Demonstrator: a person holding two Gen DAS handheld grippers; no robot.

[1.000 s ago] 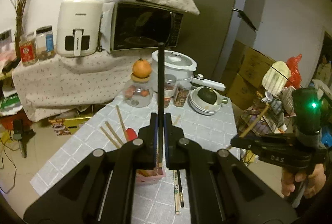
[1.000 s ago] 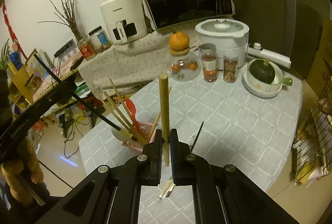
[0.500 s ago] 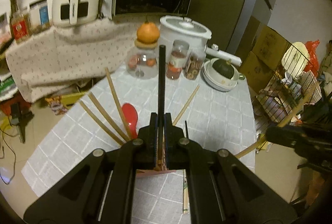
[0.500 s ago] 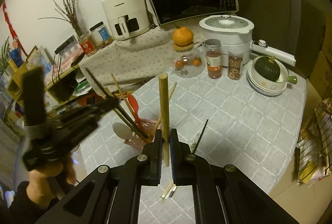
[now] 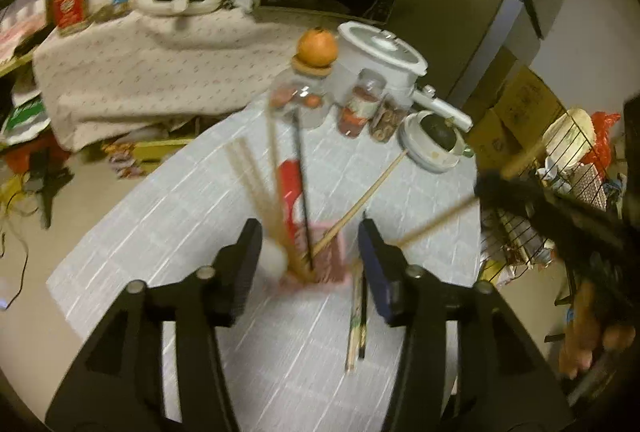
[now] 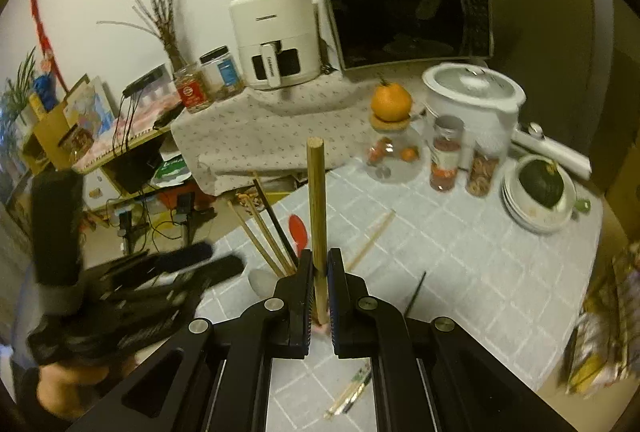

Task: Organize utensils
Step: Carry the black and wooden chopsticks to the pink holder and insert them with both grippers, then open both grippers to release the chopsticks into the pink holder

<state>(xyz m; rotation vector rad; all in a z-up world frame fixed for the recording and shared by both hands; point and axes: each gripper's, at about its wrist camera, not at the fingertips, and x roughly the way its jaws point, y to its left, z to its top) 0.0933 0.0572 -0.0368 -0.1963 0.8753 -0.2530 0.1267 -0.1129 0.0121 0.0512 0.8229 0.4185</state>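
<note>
My left gripper (image 5: 308, 232) hangs over the pink holder (image 5: 334, 252), and its jaws are opening. The black chopstick (image 5: 300, 184) stands loose between them in the holder, touched by neither pad. Beside it in the holder are wooden chopsticks (image 5: 256, 184), a red spoon (image 5: 289, 184) and a white spoon (image 5: 272, 258). My right gripper (image 6: 320, 260) is shut on a thick wooden stick (image 6: 316, 200), held upright just over the holder. The left gripper (image 6: 208, 260) shows blurred at the left of the right wrist view. Loose chopsticks (image 5: 357, 320) lie on the grey tablecloth (image 5: 200, 224).
At the table's far end stand a glass jar topped with an orange (image 6: 391, 104), two spice jars (image 6: 446, 156), a white cooker (image 6: 474, 92) and stacked bowls holding a green squash (image 6: 540, 184). A black chopstick (image 6: 414, 292) lies on the cloth. A wire rack (image 5: 576, 168) stands past the right edge.
My left jaws have opened and let go of the black chopstick, which now stands in the holder. The left gripper sank toward the holder. The right gripper brought its stick closer over the holder.
</note>
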